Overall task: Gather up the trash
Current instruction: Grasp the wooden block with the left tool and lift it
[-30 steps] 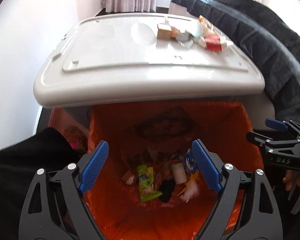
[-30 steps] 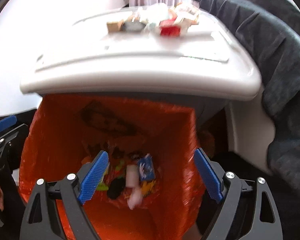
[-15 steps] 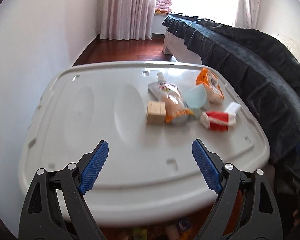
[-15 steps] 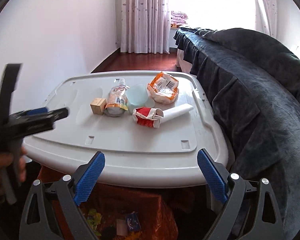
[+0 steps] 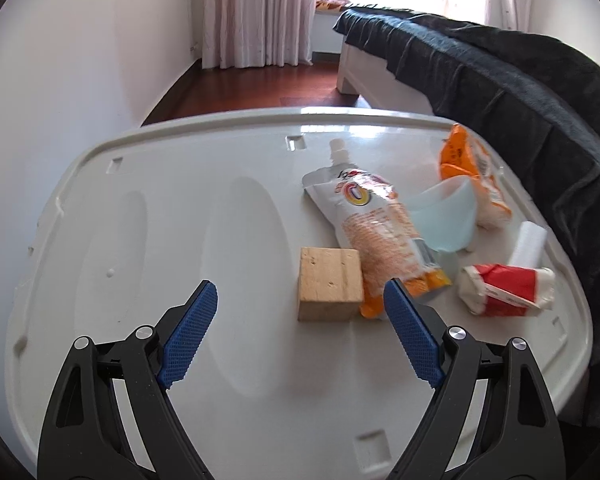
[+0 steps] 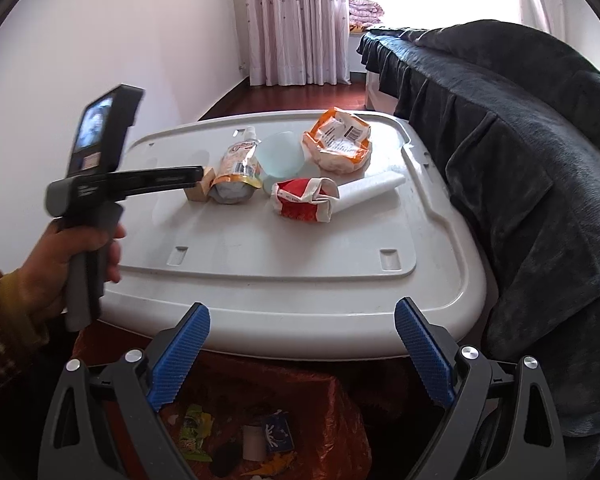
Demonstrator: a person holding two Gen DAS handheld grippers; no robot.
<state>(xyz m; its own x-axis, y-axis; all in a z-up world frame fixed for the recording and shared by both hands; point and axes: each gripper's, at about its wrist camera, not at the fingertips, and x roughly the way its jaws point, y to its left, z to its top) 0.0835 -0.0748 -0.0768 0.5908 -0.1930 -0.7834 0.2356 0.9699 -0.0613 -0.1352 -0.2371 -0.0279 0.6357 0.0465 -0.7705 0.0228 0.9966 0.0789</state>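
Observation:
My left gripper is open and empty, hovering over the white lid-like table top, just short of a wooden block. Beside the block lie a spouted drink pouch, a pale blue cup, an orange snack bag, a red-and-white wrapper and a white paper roll. My right gripper is open and empty, held over the orange-lined trash bag below the table's front edge. The same litter shows there: pouch, wrapper, snack bag.
A bed under a dark blanket runs along the table's right side. A white wall is on the left. The trash bag holds several wrappers. The left gripper's body and the hand holding it show in the right wrist view.
Both grippers have risen from over the trash bag. The left one has moved forward over the table top toward the wooden block; the right one has stayed behind the front edge.

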